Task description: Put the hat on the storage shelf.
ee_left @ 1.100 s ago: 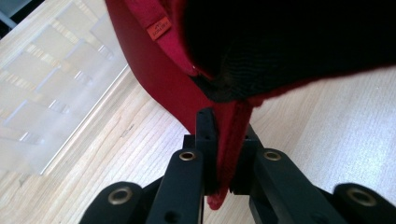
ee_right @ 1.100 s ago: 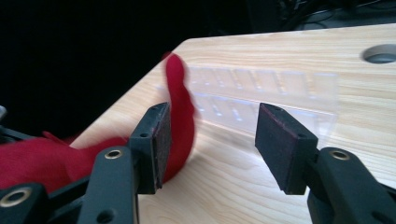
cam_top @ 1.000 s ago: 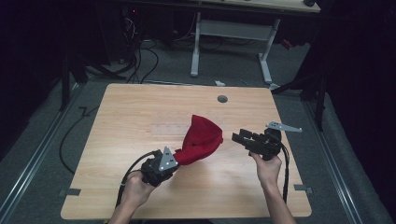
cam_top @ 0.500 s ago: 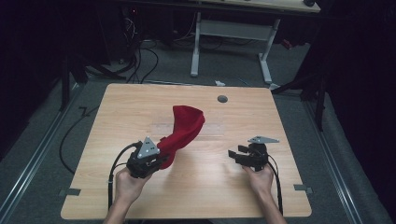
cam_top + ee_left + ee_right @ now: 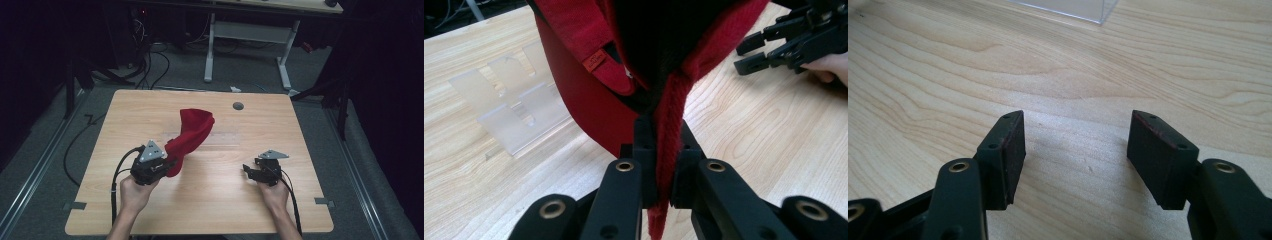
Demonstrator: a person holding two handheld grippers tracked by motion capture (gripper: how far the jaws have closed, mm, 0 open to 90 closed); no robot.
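**Red cap pinched in the left gripper, right gripper spread over bare wood**

The left gripper point(image 5: 167, 162) is clamping the red cap point(image 5: 192, 131) by a strip of its knitted edge; in the left gripper view that strip point(image 5: 667, 150) is running straight down between the two black jaws, which are pressing hard on it from both sides. The cap is lifting off the wooden table point(image 5: 280, 125) from the gripper and slanting up and away toward the middle of the tabletop, its open mouth facing the gripper's camera and showing a dark lining and a small orange tag point(image 5: 595, 62). A clear plastic stand point(image 5: 511, 112) is sitting on the wood just beside the cap.

The right gripper point(image 5: 248, 170) is hovering low near the person's edge of the table, well apart from the cap; its jaws have just been opening and are standing wide with only wood grain between the pads point(image 5: 1010, 150); it is grasping nothing. The edge of a clear plastic piece point(image 5: 1068, 10) is showing on the table farther off. A small grey round cap point(image 5: 238, 105) is sitting in the tabletop near the far edge.
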